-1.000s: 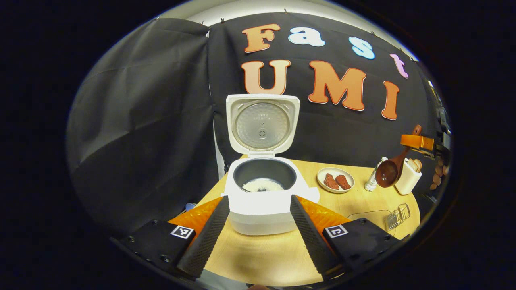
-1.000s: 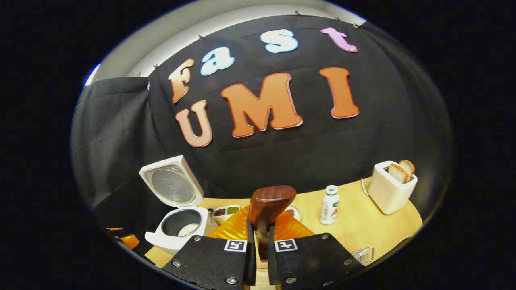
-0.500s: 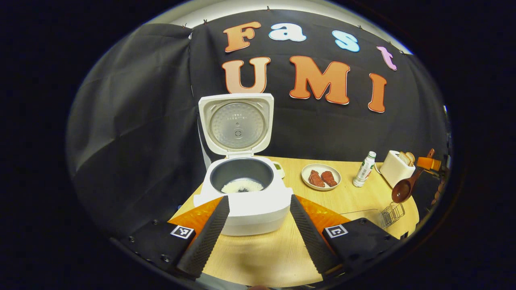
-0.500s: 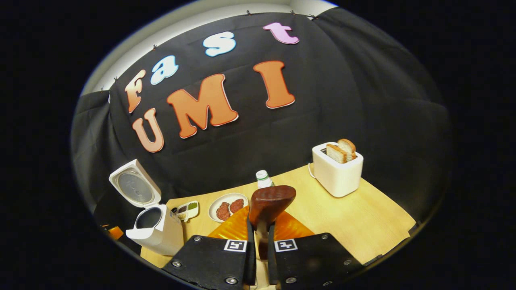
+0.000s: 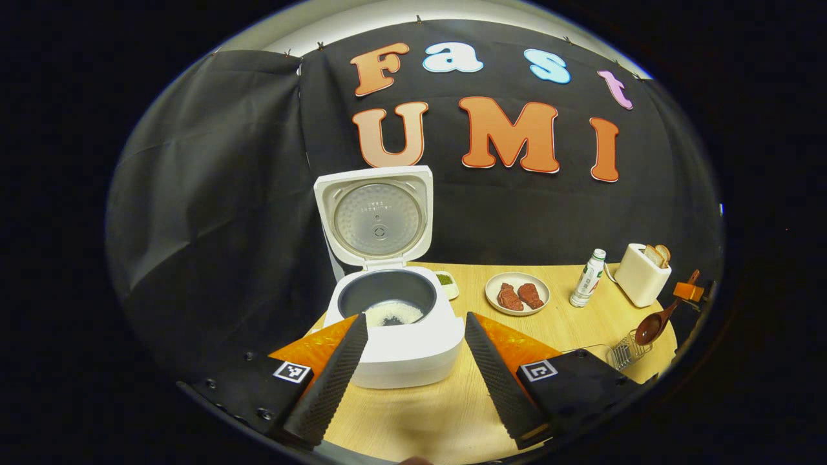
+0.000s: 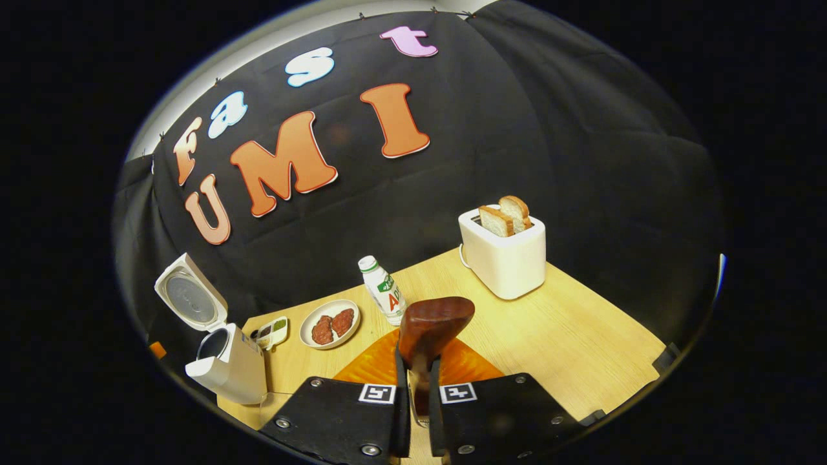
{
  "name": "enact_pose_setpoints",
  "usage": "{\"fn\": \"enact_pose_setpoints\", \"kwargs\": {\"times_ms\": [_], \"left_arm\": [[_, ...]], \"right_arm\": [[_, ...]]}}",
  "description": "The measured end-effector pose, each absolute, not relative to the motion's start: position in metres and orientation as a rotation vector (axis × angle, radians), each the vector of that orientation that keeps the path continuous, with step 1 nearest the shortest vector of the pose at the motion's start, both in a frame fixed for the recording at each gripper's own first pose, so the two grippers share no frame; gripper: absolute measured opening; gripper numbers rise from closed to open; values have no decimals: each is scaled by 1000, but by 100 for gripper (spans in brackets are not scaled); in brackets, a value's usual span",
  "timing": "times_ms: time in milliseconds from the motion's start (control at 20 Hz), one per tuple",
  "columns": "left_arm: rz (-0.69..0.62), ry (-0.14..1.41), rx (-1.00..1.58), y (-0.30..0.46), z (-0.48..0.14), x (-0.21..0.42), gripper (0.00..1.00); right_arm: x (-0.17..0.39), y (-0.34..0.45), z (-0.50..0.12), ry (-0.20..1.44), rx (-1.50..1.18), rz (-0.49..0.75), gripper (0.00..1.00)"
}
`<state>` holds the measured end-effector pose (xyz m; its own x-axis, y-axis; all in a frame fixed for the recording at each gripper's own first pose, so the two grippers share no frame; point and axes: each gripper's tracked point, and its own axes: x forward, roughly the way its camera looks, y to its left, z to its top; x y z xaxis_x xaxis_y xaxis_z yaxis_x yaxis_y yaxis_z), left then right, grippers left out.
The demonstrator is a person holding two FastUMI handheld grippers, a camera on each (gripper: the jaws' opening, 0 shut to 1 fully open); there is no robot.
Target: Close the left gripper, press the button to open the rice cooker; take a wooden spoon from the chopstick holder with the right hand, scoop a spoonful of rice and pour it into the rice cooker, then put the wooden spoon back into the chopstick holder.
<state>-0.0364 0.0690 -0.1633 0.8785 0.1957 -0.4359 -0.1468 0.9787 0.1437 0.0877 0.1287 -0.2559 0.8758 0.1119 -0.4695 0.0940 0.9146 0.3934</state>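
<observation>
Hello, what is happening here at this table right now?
A person works with two handheld grippers. The rice cooker stands with its lid up and some rice in the pot. The left gripper is open in front of it, holding nothing. The right gripper is shut on the wooden spoon, held above the wire chopstick holder near the table edge.

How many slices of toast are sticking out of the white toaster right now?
2: two browned slices of toast stand side by side in the top of the white toaster, at the far right of the wooden table. Any deeper in the slots would be hidden.
</observation>
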Motion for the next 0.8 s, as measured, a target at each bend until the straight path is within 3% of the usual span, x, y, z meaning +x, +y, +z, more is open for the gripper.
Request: {"fn": "enact_pose_setpoints", "kwargs": {"times_ms": [700,800], "left_arm": [[246,449,133,53,-149,-39,100],[246,421,130,57,-136,-29,100]], "right_arm": [[89,129,-328,603,629,52,20],[82,127,-352,721,621,23,24]]}}
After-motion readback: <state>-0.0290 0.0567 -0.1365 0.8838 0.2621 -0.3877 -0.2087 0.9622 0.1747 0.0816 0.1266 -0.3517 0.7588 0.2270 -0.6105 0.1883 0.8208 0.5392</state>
